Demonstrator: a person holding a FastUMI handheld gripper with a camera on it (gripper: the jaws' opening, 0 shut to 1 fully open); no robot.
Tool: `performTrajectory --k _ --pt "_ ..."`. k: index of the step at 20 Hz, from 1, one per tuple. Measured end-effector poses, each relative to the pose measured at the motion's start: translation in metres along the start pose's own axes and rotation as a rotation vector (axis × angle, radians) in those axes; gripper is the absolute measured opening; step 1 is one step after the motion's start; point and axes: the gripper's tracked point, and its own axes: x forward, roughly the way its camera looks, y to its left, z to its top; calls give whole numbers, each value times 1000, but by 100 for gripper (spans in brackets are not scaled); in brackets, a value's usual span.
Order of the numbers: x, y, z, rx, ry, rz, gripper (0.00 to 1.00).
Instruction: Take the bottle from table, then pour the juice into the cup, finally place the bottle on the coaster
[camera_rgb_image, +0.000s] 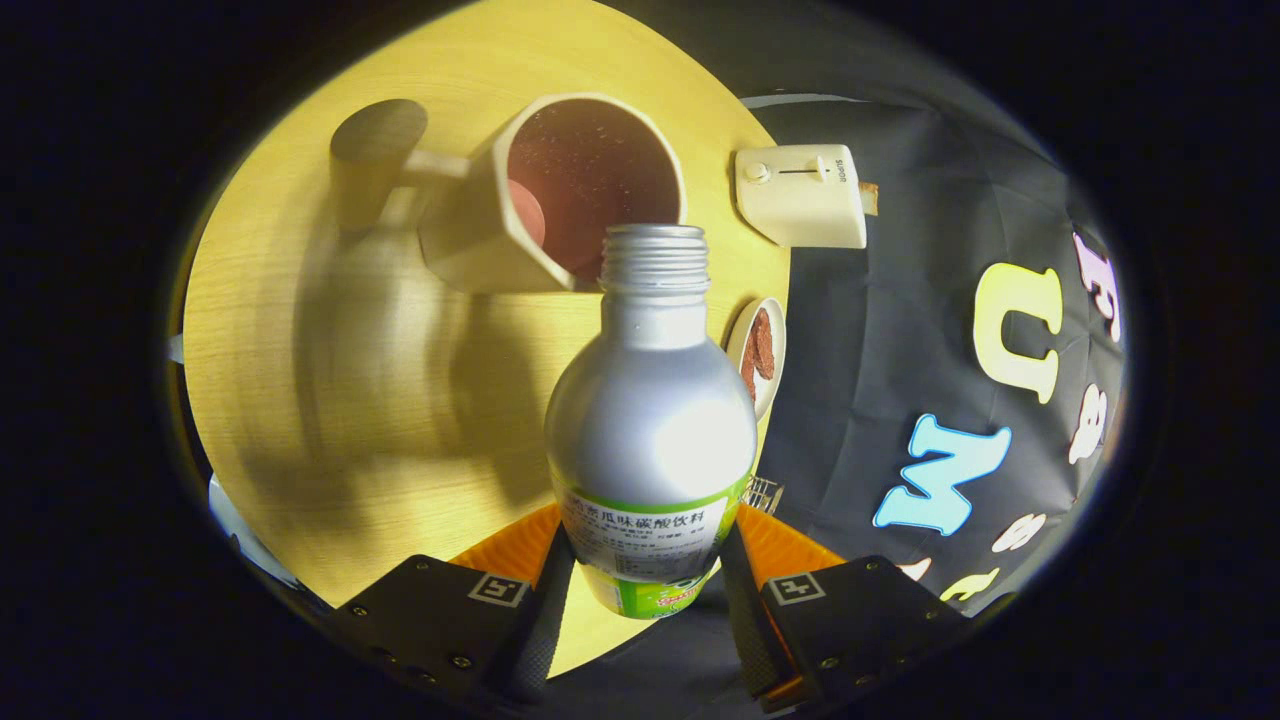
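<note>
Gripper (648, 600) fingers clamp the bottle (650, 420), mouth seemingly over the cup (560, 195).

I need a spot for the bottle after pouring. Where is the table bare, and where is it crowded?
The gripper is shut on the bottle, whose mouth is at the cup. The table is bare on the wide stretch beside the bottle, below the cup's handle. It is crowded on the other side, where a white device and a small dish line the table's edge.

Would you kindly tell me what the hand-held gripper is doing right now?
Hand-held gripper: closed on the silver bottle, both fingers pressing its labelled base, neck pointing toward the cup.
</note>
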Motion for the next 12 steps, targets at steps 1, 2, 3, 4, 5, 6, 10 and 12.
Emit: performTrajectory --k 1,2,3,4,5,6,10,12 --pt "0 0 -1 -9 5 1 72" --pt "0 0 0 -20 11 -1 72" --pt "1 -2 0 -32 11 -6 72" --pt "0 -4 1 -41 6 -14 72" --pt "0 -2 1 -49 9 -11 72" --pt "-1 -3 1 -60 11 -11 72" --pt "-2 -7 2 -107 18 -18 72" --pt "-2 -10 4 -132 26 -21 72"
